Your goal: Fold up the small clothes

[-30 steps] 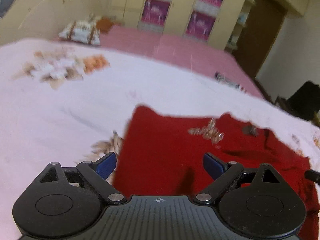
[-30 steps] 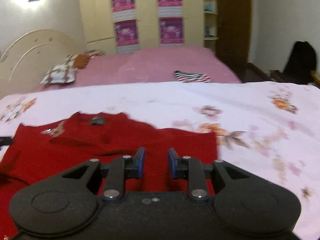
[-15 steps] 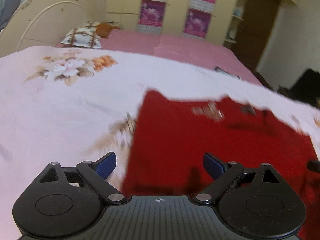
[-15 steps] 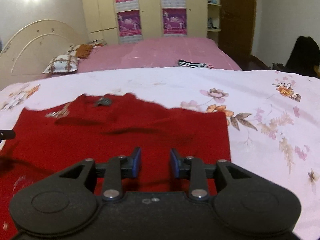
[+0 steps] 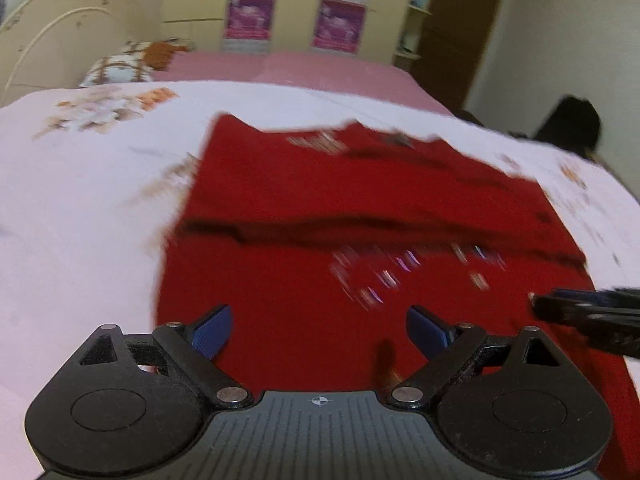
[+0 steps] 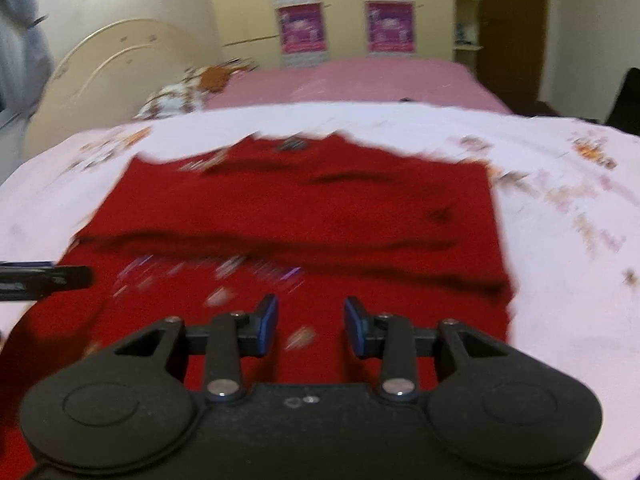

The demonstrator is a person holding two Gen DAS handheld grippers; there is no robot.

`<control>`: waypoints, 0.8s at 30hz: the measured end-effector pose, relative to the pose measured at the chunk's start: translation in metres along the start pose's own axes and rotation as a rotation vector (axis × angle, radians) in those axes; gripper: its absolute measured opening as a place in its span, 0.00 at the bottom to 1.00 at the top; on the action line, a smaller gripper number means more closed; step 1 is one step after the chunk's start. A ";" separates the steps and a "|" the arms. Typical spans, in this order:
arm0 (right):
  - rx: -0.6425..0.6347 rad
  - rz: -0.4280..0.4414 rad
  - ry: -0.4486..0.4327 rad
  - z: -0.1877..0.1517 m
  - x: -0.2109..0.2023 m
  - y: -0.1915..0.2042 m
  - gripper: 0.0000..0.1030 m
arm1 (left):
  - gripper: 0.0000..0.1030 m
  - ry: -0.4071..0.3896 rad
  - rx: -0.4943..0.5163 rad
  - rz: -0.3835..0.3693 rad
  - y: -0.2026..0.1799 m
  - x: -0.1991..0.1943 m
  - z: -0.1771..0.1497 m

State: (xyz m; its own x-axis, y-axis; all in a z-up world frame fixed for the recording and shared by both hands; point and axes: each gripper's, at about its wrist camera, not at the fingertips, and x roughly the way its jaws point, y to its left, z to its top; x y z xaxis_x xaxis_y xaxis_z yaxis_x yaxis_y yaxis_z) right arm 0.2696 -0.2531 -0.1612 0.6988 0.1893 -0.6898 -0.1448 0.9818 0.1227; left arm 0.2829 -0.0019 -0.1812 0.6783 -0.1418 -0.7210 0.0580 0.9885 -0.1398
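Your left hand-held gripper (image 5: 318, 330) hovers spread wide and empty; your right hand-held gripper (image 6: 310, 326) has just been opening, nothing between its pads. Both hang over the red top (image 5: 360, 208), lying flat on the bed (image 5: 80, 208) with a crosswise crease. It looks soft, light and limp: pinch its near hem corners, avoiding the sequins (image 6: 224, 268).

Left gripper (image 5: 319, 330): jaws wide apart, nothing between the blue pads (image 5: 212, 330), pointing forward and downward. Right gripper (image 6: 311, 326): jaws partly apart, having just been opening, nothing between them, likewise angled downward. Each gripper's tip shows at the edge of the other's view, level with it.
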 end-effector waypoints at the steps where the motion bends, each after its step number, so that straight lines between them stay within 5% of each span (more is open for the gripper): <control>1: -0.026 0.004 0.016 -0.005 0.001 0.008 0.35 | 0.90 0.014 0.017 0.010 -0.005 0.001 -0.008; 7: -0.097 -0.112 0.019 -0.039 -0.015 -0.005 0.35 | 0.90 -0.013 0.099 0.113 0.009 -0.019 -0.042; 13: -0.025 -0.171 0.025 -0.062 -0.053 -0.042 0.35 | 0.90 0.015 -0.039 0.205 0.036 -0.051 -0.061; 19: -0.039 0.011 -0.007 -0.079 -0.080 -0.002 0.36 | 0.90 -0.030 0.005 0.147 -0.003 -0.089 -0.078; 24: -0.148 0.071 0.051 -0.103 -0.080 0.038 0.37 | 0.90 0.047 0.060 0.151 -0.022 -0.084 -0.106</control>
State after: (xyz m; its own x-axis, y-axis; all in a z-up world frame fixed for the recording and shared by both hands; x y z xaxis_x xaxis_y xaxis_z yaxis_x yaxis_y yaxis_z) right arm 0.1365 -0.2320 -0.1748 0.6473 0.2534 -0.7189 -0.2964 0.9526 0.0689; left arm 0.1470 -0.0173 -0.1889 0.6475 0.0077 -0.7620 0.0025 0.9999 0.0123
